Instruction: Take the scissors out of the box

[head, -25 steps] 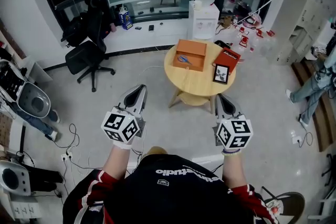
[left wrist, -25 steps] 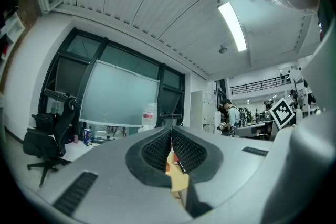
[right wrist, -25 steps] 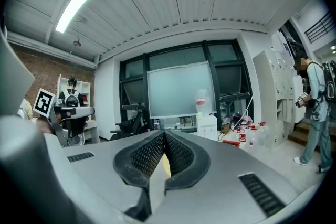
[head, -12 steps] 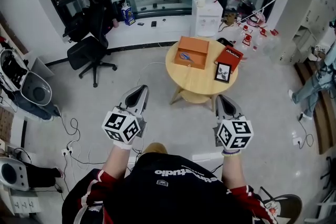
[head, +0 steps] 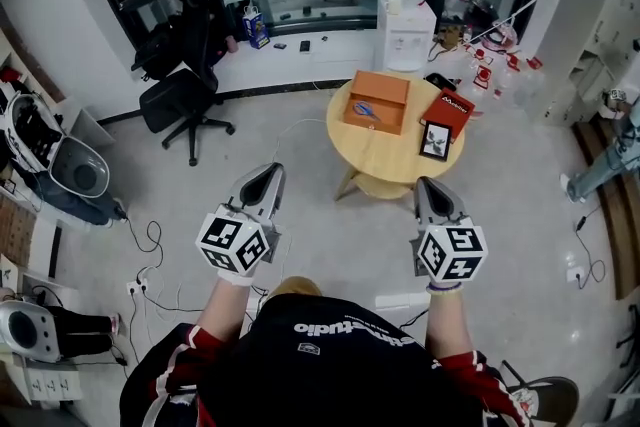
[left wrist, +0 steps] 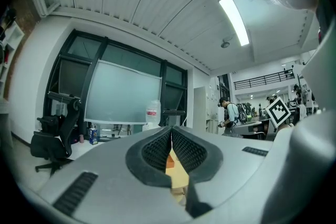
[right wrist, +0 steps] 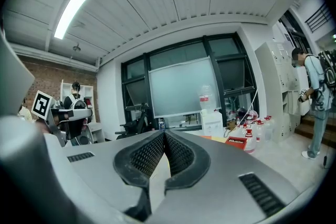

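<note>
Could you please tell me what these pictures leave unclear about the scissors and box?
Scissors: head view, too small to show how they lie in the box.
Left gripper view: the shut left gripper hides all but a sliver of box.
Right gripper view: the right gripper hides the scissors.

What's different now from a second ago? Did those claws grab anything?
Hardly anything. The whole room slid slightly rightward in the head view, so the camera itself shifted a little. The left claw and right claw stayed shut and empty, held short of the round table. The scissors stayed in the orange box.
</note>
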A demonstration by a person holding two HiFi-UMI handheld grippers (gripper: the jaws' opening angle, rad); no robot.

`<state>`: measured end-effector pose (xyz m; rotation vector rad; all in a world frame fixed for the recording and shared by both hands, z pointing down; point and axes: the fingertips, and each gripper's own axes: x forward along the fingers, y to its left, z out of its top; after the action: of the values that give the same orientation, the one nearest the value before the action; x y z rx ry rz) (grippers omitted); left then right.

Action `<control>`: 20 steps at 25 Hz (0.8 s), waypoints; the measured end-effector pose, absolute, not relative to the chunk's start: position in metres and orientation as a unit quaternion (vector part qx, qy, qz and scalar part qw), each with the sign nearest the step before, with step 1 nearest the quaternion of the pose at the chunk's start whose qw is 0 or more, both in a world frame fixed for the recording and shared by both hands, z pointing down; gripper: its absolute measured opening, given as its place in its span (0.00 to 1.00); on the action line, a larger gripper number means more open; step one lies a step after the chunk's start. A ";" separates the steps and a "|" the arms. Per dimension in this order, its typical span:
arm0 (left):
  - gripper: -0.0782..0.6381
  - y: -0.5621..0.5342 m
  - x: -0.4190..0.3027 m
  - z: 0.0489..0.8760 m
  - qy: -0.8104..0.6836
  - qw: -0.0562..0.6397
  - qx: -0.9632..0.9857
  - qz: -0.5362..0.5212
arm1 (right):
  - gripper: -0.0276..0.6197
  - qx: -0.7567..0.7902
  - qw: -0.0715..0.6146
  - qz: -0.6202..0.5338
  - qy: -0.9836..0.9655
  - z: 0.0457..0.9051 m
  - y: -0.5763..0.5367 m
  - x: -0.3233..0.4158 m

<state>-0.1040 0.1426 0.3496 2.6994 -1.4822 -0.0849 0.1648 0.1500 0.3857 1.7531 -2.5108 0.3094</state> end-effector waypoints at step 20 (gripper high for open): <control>0.14 0.088 -0.120 0.379 -0.486 0.061 0.871 -0.018 | 0.09 0.585 0.075 0.113 -0.799 0.397 0.106 0.173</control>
<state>-0.1203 0.0881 0.3786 2.6360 -1.4709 -0.0542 0.1734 0.1057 0.3972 1.7567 -2.3988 0.3383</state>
